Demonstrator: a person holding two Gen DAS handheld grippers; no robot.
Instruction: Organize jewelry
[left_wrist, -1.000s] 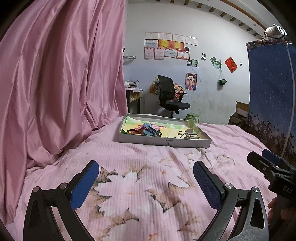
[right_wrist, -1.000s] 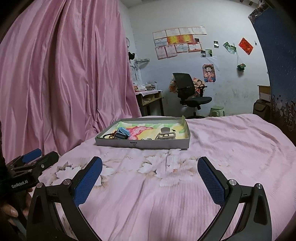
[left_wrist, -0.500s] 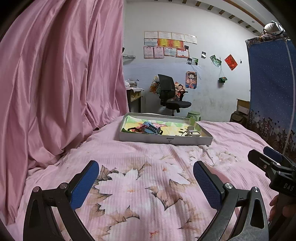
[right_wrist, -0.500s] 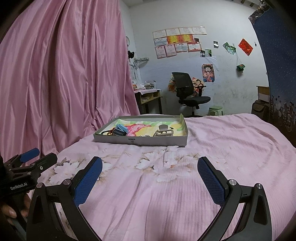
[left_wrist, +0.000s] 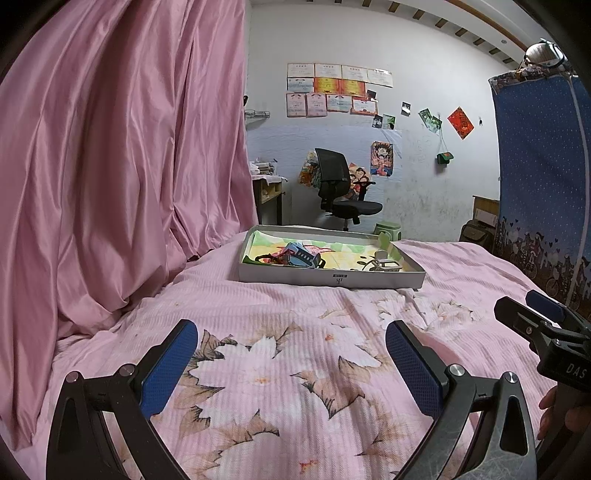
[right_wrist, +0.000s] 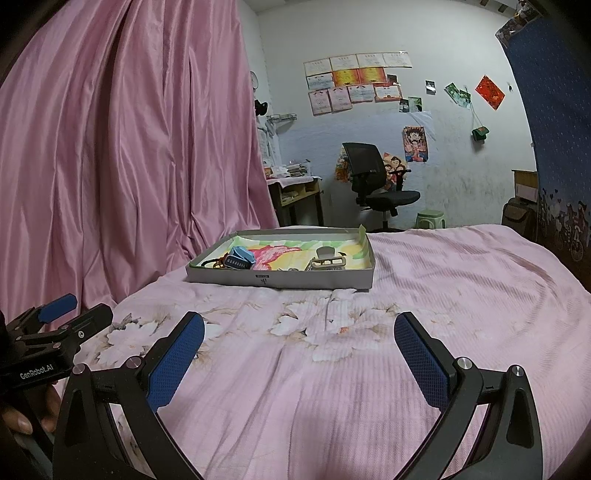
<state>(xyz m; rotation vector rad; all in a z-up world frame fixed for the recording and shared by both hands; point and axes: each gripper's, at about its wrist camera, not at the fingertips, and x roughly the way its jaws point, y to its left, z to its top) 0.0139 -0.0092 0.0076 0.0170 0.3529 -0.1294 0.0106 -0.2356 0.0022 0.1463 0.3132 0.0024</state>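
The bed (left_wrist: 295, 369) carries a shallow tray (right_wrist: 280, 278) toward its far edge, with the jewelry (right_wrist: 240, 258) heaped in the tray's left end and a clip (right_wrist: 327, 260) at its right. Both the left gripper (left_wrist: 291, 354) and the right gripper (right_wrist: 299, 350) hover near the bed's near edge, well apart from the tray, jaws wide and empty. I'd bring them in low over the tray's near wall and take one piece at a time.

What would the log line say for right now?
left gripper: open, empty | right gripper: open, empty | tray: on bed, untouched
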